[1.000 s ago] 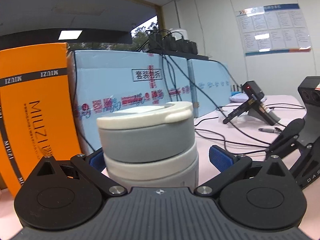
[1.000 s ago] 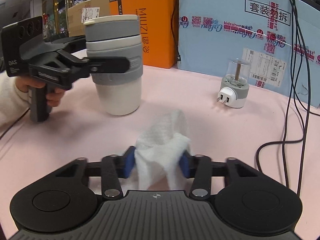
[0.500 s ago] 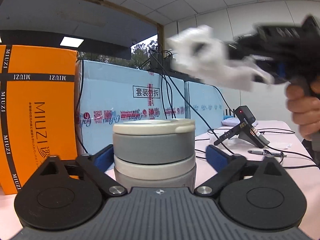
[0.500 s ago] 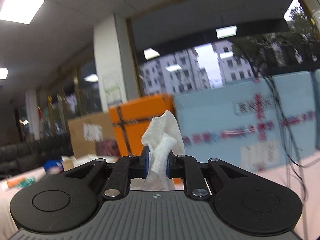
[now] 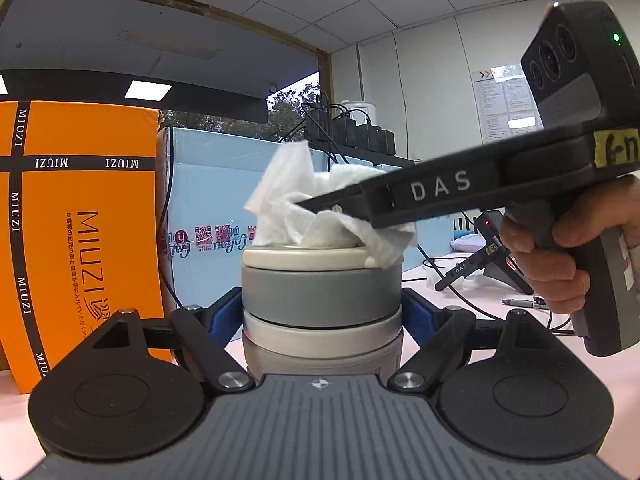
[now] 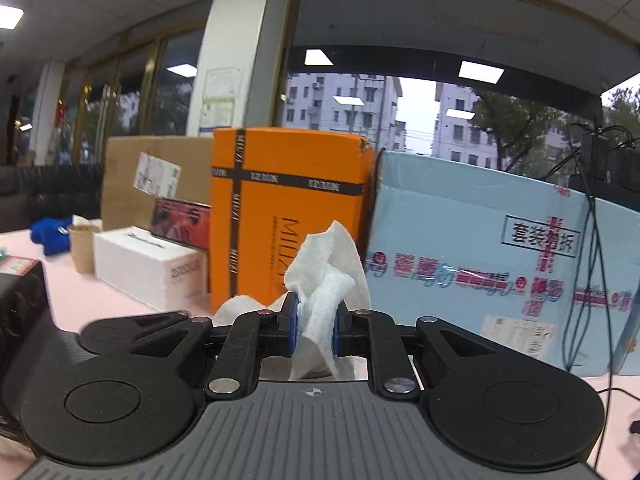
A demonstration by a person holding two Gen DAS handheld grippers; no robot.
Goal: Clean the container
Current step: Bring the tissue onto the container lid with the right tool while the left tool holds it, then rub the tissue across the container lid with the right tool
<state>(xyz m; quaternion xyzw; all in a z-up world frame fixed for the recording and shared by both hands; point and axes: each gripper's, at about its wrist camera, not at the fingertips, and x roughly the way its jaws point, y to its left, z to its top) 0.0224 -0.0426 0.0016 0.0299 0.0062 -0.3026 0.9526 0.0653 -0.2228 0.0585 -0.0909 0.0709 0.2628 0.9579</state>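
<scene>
A cream and grey lidded container [image 5: 321, 296] stands upright between the blue pads of my left gripper [image 5: 322, 314], which is shut on its body. My right gripper [image 5: 320, 210] comes in from the right, level with the lid, and is shut on a crumpled white cloth [image 5: 320, 208]. The cloth rests on the cream lid and hangs over its right edge. In the right wrist view the cloth [image 6: 324, 300] is pinched between the pads of the right gripper [image 6: 317, 330]; the container is hidden below it.
An orange MIUZI box [image 5: 76, 240] and a light blue carton [image 5: 208, 208] stand behind the container on the pink table [image 5: 500, 320]. Cables, a pen and a black device [image 5: 492, 256] lie at the right. A white box [image 6: 152, 276] and paper cup [image 6: 82, 248] stand at the left.
My right gripper has come down with the cloth from above the container until the cloth lies on the lid. My left gripper has kept its hold on the container.
</scene>
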